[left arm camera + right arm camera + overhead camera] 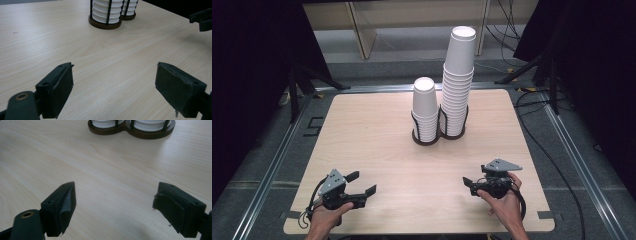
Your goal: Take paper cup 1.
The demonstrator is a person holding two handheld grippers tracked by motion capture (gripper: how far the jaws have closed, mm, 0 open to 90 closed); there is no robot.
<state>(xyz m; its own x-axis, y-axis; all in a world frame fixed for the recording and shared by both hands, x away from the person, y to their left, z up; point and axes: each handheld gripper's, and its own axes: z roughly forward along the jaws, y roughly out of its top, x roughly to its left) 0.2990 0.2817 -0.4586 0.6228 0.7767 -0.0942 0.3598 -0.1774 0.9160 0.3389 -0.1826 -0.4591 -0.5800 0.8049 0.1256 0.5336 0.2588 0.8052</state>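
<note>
Two stacks of white paper cups stand in a dark double wire holder (426, 141) at the middle of the far half of the table: a short stack (425, 105) on the left and a tall stack (458, 75) on the right. My left gripper (362, 183) rests near the front left edge in a person's hand, its jaws wide apart with nothing between them (115, 66). My right gripper (470, 185) sits near the front right, also open and empty (116, 184). The holder's base (105, 23) (135, 131) lies well ahead of both grippers.
The light wooden table (377, 130) has rounded corners and sits in a metal frame. Cables (552, 150) trail over the floor to the right. Black stands and curtains flank the table, and a wooden shelf (362, 30) stands behind it. The right gripper (201, 20) shows at the left gripper view's top right.
</note>
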